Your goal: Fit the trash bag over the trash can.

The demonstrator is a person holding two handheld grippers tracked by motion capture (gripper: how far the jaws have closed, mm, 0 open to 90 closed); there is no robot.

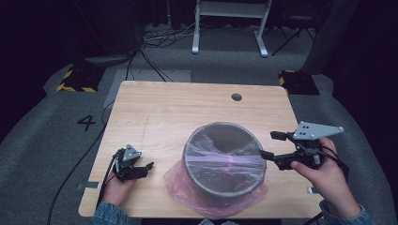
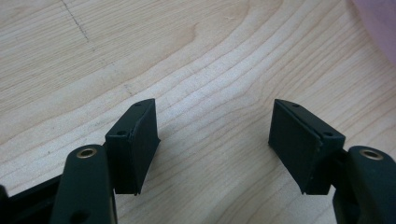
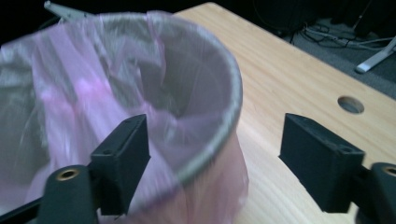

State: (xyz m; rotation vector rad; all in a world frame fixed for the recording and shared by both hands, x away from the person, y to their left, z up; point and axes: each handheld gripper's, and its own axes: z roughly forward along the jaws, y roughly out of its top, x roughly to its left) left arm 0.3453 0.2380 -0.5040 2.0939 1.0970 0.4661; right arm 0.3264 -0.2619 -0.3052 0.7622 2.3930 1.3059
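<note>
A grey round bin (image 1: 224, 161) stands on the wooden table (image 1: 164, 108), right of centre. A thin pink plastic bag (image 1: 176, 180) is draped over it and pools on the table around its base. My left gripper (image 1: 146, 168) lies low at the front left, open, with bare wood between its jaws (image 2: 215, 135); a corner of the pink bag (image 2: 380, 28) shows at the upper right. My right gripper (image 1: 268, 144) is held in the air just right of the bin, open and pointing at its rim. In the right gripper view (image 3: 215, 140) the bin's bag-covered rim (image 3: 224, 126) passes between the jaws, untouched.
A round hole (image 1: 236, 97) sits near the table's far edge. Beyond the table are floor cables (image 1: 159, 37), a white frame (image 1: 230, 28) and two yellow-and-black striped bases (image 1: 77, 79). Bare wood stretches across the left and far parts of the table.
</note>
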